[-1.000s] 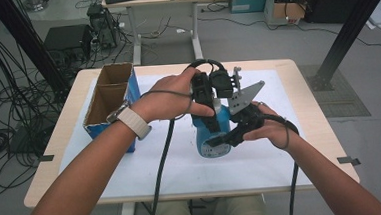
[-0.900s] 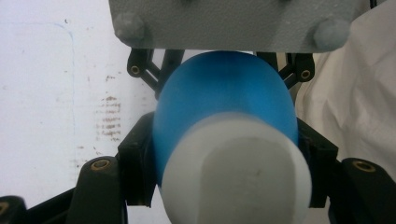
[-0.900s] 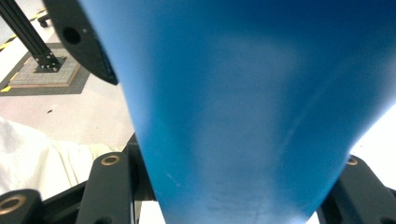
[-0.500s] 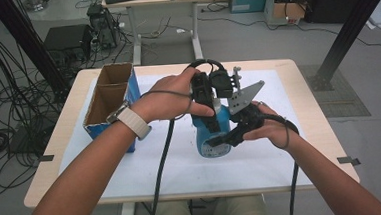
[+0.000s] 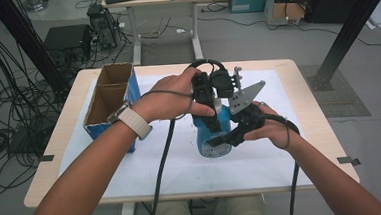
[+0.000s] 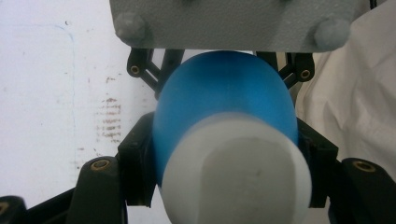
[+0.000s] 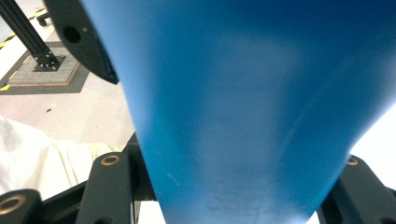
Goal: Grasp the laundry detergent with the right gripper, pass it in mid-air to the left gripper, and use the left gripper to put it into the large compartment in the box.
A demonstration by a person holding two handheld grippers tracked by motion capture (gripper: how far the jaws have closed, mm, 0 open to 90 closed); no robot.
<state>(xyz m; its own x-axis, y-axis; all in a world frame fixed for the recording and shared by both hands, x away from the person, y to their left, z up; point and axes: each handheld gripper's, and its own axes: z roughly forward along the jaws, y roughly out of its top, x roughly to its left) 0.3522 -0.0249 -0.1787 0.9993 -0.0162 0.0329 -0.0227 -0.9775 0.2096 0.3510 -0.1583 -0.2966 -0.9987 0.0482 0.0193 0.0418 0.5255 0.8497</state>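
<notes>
White table sheet (image 5: 146, 155) — blue bottle (image 5: 213, 136) upright — white cap (image 6: 233, 172) — smooth, matte.

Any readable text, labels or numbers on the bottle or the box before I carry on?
Nothing can be read.
Blue bottle: faint print low on its wall in the right gripper view, too blurred to read.
White cap: blank.
Cardboard box: no legible print on its blue side or flaps.
White table cover: brown smudges, no writing.
</notes>
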